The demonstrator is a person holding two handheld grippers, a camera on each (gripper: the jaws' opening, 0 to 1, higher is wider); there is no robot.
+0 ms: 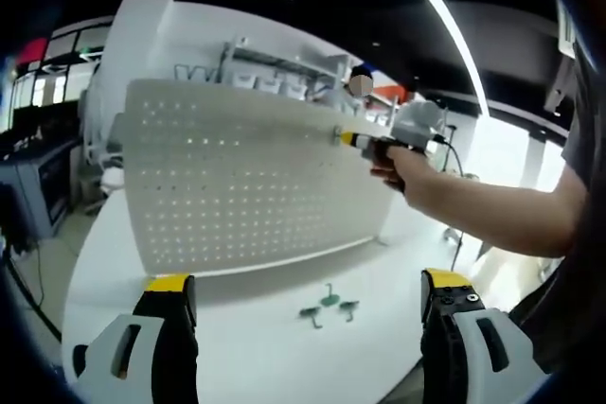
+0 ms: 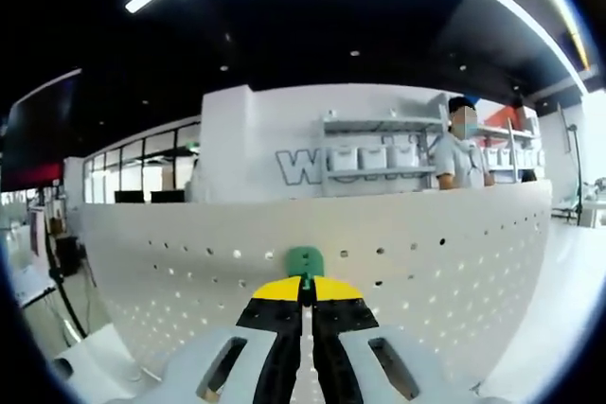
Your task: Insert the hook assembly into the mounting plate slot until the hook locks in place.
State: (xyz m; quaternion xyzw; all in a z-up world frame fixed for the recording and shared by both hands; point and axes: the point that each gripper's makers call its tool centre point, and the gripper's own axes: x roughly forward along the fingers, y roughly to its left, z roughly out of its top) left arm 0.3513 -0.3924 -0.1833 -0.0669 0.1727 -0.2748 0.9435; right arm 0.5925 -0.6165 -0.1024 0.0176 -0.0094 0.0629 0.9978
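A white pegboard (image 1: 246, 182) stands upright on a white table (image 1: 275, 338), its face dotted with rows of small holes. In the left gripper view, the left gripper (image 1: 308, 305) hangs back from the board with its yellow-tipped jaws spread wide and nothing between them. Past those jaws, three small green hooks (image 1: 329, 307) lie loose on the table, just in front of the board's lower edge and close to one another.

Further along, a person's hand (image 1: 402, 169) reaches in from the right, holding the right gripper (image 1: 348, 139) up against the upper right part of the board. Its yellow tip sits at the board's face; at that range I cannot quite tell whether it touches.

In the right gripper view, the right gripper's jaws are pressed together, pinching a green hook (image 2: 304, 260) whose rounded head sticks up above the yellow tips. The hook is right at the pegboard, level with a row of holes near the top edge. Whether it is already seated in a hole is hard to say from here.

Behind the board stand a white wall with shelves (image 2: 383, 153) carrying white bins, and another person (image 2: 459, 153) beside them.
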